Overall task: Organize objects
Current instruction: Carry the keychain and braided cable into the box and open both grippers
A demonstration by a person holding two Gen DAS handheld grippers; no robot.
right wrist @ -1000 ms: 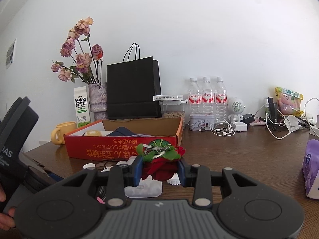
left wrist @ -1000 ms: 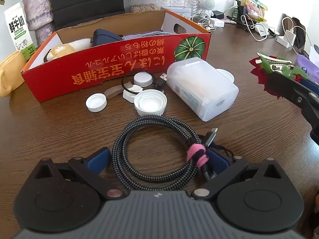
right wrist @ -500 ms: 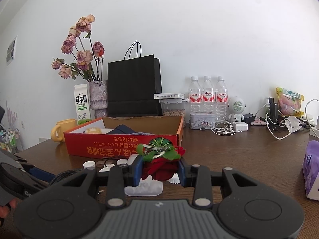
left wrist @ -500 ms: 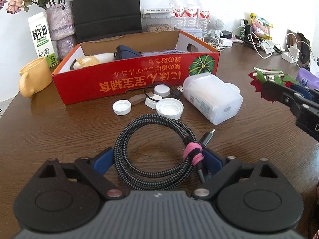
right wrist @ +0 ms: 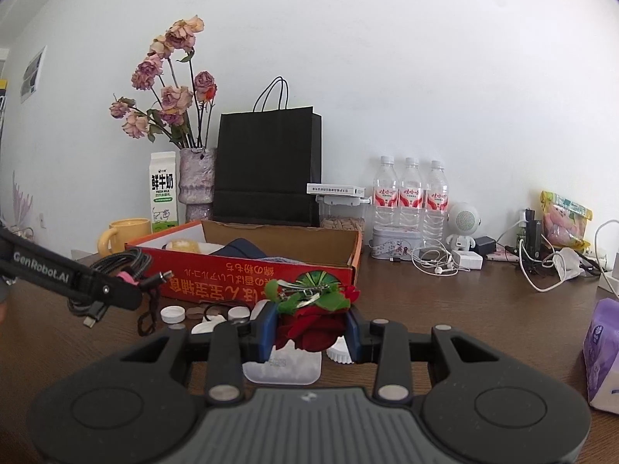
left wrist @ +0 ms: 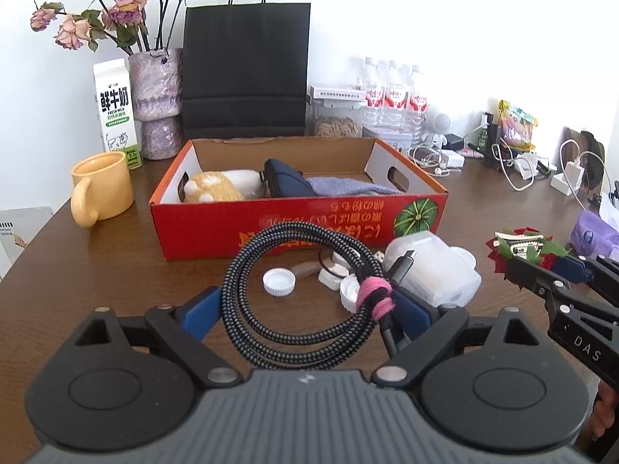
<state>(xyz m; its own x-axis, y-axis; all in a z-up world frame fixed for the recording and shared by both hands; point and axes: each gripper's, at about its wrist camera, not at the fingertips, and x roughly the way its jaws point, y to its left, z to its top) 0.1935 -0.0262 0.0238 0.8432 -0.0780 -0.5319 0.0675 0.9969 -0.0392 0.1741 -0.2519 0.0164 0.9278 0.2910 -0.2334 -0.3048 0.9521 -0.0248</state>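
Note:
A coiled black-and-white braided cable (left wrist: 271,270) with a pink tie hangs between the blue pads of my left gripper (left wrist: 305,309), which is shut on it above the table, just in front of the red cardboard box (left wrist: 232,216). The right wrist view shows the same cable (right wrist: 123,261) at the left, lifted, one plug dangling. My right gripper (right wrist: 311,328) is shut on a red artificial flower clip (right wrist: 309,321) with green leaves and a metal clip. That flower clip (left wrist: 520,245) appears at the right of the left wrist view. The box holds a plush toy (left wrist: 216,189), a dark pouch and a grey cloth.
White bottle caps (left wrist: 278,282) and a clear plastic container (left wrist: 437,270) lie before the box. A yellow mug (left wrist: 102,187), milk carton, flower vase and black paper bag (left wrist: 247,65) stand behind and to the left. Water bottles, chargers, white cables and a purple tissue pack (right wrist: 603,352) are on the right.
My left gripper has closed on the cable and lifted it off the table, tilting up toward the box. The right gripper with the flower clip has stayed put.

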